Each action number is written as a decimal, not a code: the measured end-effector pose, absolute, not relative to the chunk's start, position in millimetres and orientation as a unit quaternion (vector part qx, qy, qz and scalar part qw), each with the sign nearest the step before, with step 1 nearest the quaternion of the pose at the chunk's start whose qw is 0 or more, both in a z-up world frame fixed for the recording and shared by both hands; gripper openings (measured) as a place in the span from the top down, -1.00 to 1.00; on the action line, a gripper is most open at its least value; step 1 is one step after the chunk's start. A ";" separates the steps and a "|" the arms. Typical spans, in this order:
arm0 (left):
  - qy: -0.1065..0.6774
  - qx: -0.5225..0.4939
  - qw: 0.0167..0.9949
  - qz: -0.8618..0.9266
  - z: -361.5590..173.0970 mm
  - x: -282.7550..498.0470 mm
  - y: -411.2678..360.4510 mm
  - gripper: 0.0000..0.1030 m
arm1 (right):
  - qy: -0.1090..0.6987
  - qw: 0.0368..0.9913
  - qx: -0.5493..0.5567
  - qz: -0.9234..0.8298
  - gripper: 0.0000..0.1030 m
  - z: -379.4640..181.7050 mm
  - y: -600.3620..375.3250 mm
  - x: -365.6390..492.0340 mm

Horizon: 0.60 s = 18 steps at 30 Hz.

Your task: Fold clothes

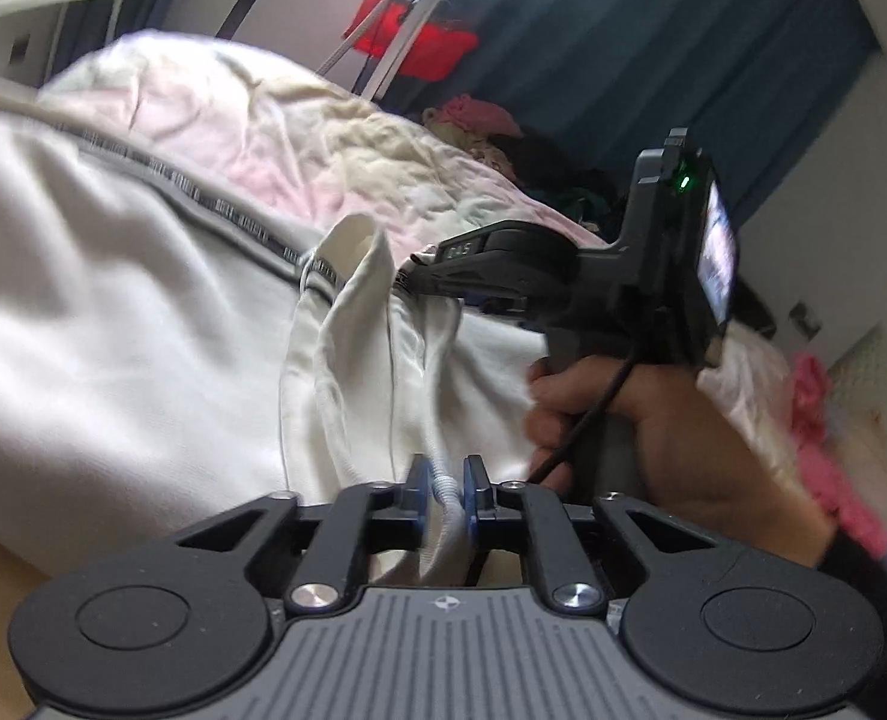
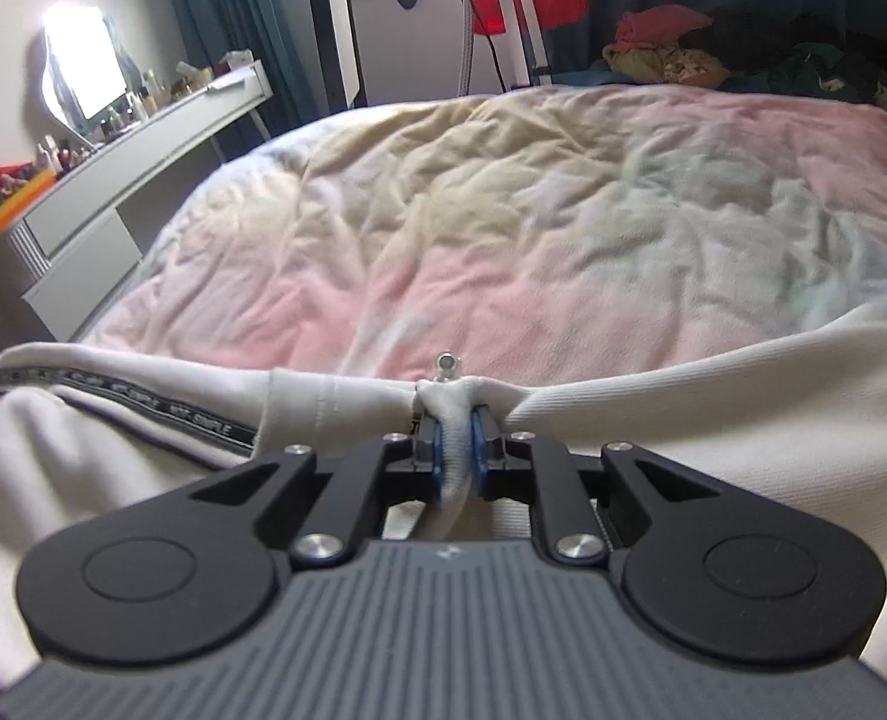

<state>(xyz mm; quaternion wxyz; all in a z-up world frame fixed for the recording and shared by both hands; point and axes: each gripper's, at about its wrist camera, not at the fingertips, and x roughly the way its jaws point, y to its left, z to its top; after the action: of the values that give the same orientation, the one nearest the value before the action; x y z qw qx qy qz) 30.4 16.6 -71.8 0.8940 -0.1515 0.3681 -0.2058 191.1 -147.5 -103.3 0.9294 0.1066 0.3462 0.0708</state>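
bed: pastel quilt (image 2: 563,210) | room: dresser (image 2: 161,138) | both tongs (image 1: 443,483) (image 2: 457,438) gripping white garment (image 1: 113,312)

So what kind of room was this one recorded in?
Most likely a bedroom. A bed with a rumpled pastel bedspread fills the right wrist view, a white dressing table crowded with small bottles stands beside it under a bright mirror, and dark teal curtains hang behind.
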 end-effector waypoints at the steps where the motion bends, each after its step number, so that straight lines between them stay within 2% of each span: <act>1: 0.360 -0.137 0.901 -0.200 -67.9 27.5 14.2 0.40 | 0.343 0.930 0.107 0.073 0.66 -97.0 -150.6 186.2; 2: 0.349 -0.124 0.908 -0.194 -63.4 23.9 11.8 0.25 | 0.340 0.931 0.107 0.075 0.49 -90.8 -153.7 181.3; 3: 0.336 -0.113 0.915 -0.191 -58.4 19.3 9.9 -0.05 | 0.336 0.933 0.108 0.076 0.14 -83.7 -157.7 175.0; 4: 0.322 -0.104 0.922 -0.190 -53.2 14.2 8.3 -0.24 | 0.328 0.935 0.110 0.074 -0.05 -75.1 -162.3 166.6; 5: 0.310 -0.095 0.927 -0.188 -48.7 9.5 6.3 -0.30 | 0.315 0.940 0.111 0.073 -0.39 -65.8 -167.5 156.1; 6: 0.298 -0.086 0.932 -0.187 -44.4 4.8 4.3 -0.44 | 0.301 0.944 0.112 0.071 -0.56 -56.3 -173.0 144.9; 7: 0.288 -0.078 0.936 -0.186 -41.4 0.7 2.2 -0.54 | 0.288 0.948 0.113 0.070 -0.58 -46.8 -178.5 133.8; 11: 0.262 -0.058 0.945 -0.187 -33.3 -16.0 -4.8 -0.63 | 0.257 0.956 0.124 0.065 -0.56 -20.0 -208.3 82.3; 18: 0.217 -0.029 0.960 -0.175 -21.7 -48.3 -12.1 -0.91 | 0.227 0.965 0.125 0.030 -0.56 -13.0 -235.6 -6.1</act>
<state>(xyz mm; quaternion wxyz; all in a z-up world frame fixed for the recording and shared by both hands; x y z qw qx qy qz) -48.3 -12.1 -21.7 0.9599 -0.0286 0.2169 -0.1752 -6.1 -235.6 -13.1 0.9653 0.1250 0.2275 0.0304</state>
